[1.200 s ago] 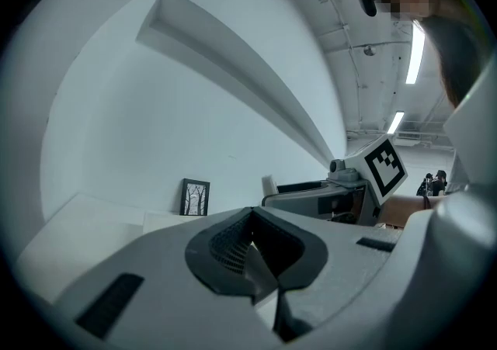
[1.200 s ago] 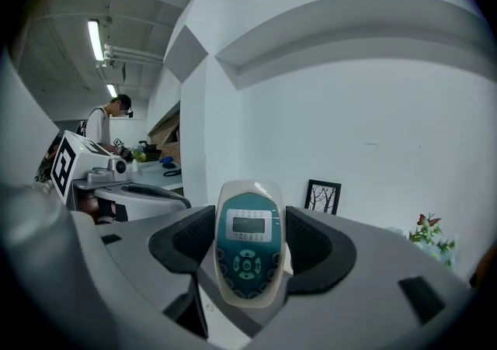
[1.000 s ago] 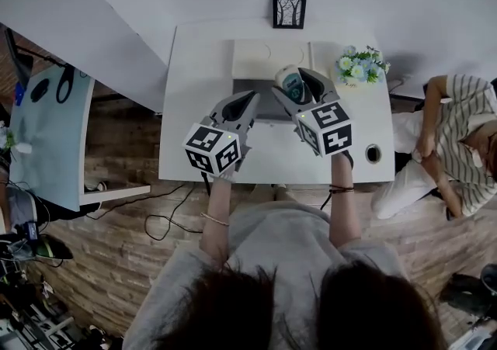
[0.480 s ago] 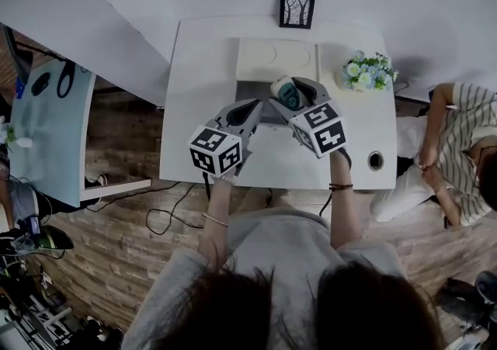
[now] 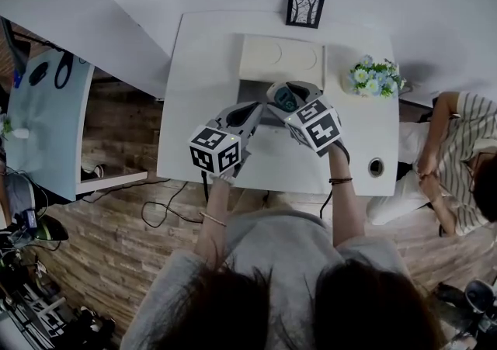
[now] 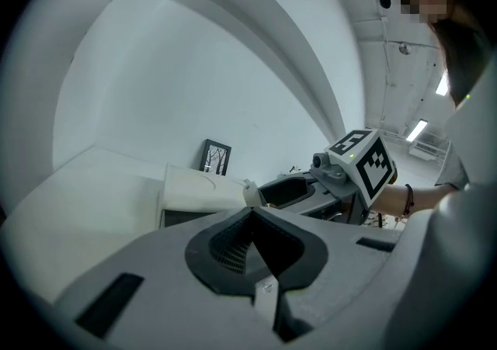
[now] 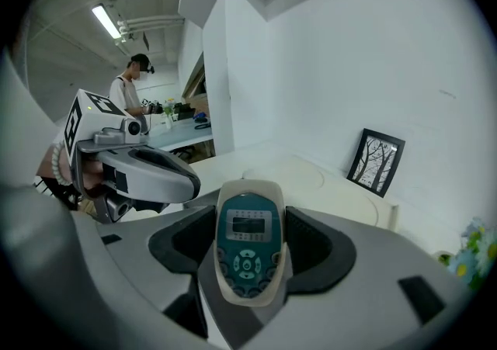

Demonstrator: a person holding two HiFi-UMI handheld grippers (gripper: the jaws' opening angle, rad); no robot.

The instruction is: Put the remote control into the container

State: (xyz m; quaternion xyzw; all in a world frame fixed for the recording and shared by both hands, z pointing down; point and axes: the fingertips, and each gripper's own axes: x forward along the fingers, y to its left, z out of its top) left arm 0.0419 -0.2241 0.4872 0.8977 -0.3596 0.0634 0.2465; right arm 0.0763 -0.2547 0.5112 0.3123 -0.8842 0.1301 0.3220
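A cream remote control (image 7: 247, 244) with a teal face and small screen sits upright between the jaws of my right gripper (image 7: 248, 216), which is shut on it. From the head view the remote control (image 5: 281, 98) hangs over the dark open front of the cream container (image 5: 281, 60) on the white table (image 5: 194, 108). My left gripper (image 5: 250, 108) hovers just left of it, jaws shut with nothing between them. In the left gripper view the container (image 6: 198, 185) lies ahead, with the right gripper (image 6: 311, 185) beside it.
A framed tree picture (image 5: 304, 7) leans on the wall behind the container. A small flower bunch (image 5: 373, 78) stands at the table's right. A person in a striped shirt (image 5: 458, 147) sits to the right. A pale blue desk (image 5: 43, 131) stands left.
My right gripper has carried the remote control leftward, from beside the container's right part to over its open front. The left gripper has hardly moved.
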